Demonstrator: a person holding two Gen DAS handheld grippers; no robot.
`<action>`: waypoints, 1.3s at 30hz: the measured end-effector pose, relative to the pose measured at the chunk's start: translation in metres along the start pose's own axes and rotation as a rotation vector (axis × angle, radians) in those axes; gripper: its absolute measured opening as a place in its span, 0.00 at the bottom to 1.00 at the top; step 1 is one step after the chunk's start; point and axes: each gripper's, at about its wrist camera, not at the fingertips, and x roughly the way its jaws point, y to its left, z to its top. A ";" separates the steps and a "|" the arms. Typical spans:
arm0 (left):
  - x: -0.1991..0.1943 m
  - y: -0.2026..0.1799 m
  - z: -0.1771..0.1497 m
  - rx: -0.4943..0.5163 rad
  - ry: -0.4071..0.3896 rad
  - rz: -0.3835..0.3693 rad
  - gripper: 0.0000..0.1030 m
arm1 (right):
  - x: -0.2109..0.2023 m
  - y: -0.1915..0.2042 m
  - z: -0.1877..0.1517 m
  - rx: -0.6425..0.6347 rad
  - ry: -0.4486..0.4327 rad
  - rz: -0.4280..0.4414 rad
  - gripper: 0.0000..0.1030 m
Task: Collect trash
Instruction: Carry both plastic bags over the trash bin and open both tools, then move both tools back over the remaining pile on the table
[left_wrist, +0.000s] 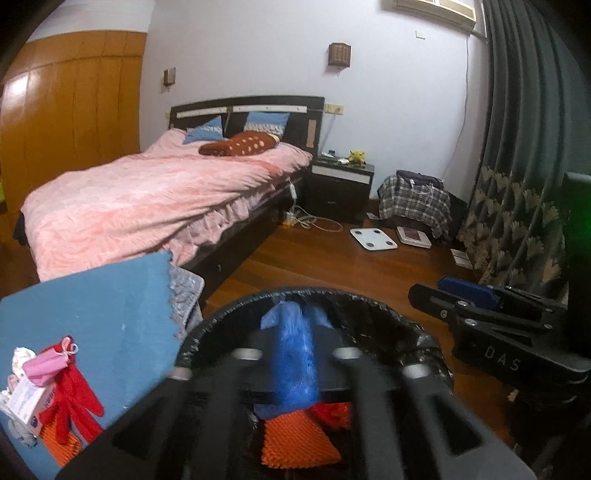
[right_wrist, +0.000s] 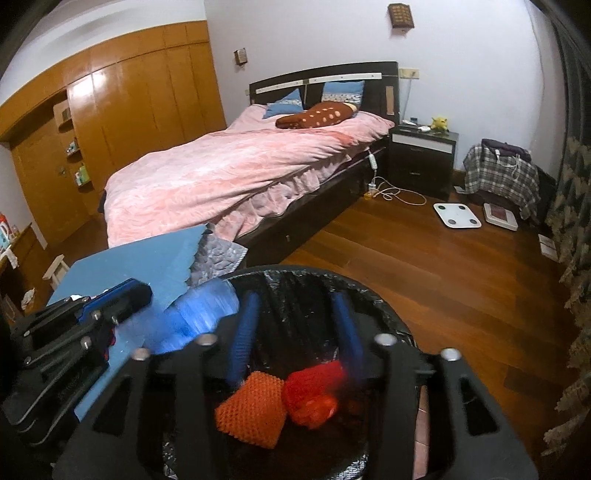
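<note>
Partly blurred blue wrapper (left_wrist: 291, 354) hides bin (left_wrist: 369, 306) contents.

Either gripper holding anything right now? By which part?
Right gripper: nothing, open over the bin. Left gripper: crumpled blue plastic between its jaws; blur hides whether they grip it.

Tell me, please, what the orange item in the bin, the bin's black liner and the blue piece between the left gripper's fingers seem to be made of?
The orange item looks like foam netting: matte, with a regular raised mesh texture. The bin's black liner appears to be thin plastic film, glossy and crinkled with light glints. The blue piece seems thin plastic too, wrinkled and slightly translucent, though blur leaves that open.
</note>
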 end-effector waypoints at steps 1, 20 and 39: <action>-0.001 0.003 -0.001 -0.005 -0.004 0.006 0.49 | 0.000 -0.001 0.000 0.002 -0.002 -0.002 0.52; -0.064 0.105 -0.024 -0.094 -0.067 0.291 0.81 | 0.013 0.078 0.013 -0.094 -0.032 0.116 0.93; -0.106 0.242 -0.091 -0.231 0.009 0.562 0.81 | 0.075 0.226 0.000 -0.230 0.029 0.307 0.93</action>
